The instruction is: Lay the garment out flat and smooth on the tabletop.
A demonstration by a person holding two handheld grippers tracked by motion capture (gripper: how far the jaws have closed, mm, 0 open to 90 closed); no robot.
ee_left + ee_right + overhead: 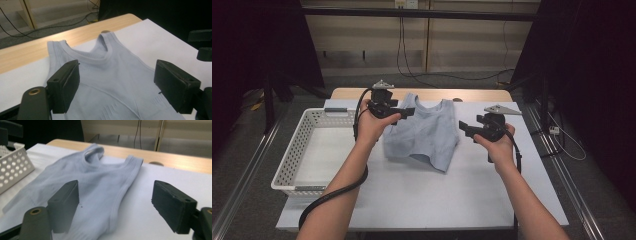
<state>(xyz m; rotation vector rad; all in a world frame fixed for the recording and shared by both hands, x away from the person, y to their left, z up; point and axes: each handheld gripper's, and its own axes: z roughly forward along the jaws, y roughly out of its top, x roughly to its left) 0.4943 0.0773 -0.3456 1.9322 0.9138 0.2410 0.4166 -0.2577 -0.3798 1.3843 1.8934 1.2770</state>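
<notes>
Tongs both wide, empty: left tongs (404, 112), right tongs (468, 131) flank pale blue ribbed fabric tank top (424, 132) near worktop (422, 195) far edge. Risk: pinching one layer only, bunching the garment.

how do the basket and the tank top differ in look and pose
The basket is white, stiff and perforated, standing at the table's left edge; the tank top is pale blue, soft and lies flat mid-table. The basket looks empty; the tank top is slightly rumpled. Both rest on the white table.

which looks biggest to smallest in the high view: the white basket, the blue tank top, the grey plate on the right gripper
1. white basket
2. blue tank top, somewhat smaller than the basket
3. grey plate on the right gripper, much the smallest, though it sits nearer the camera
</notes>
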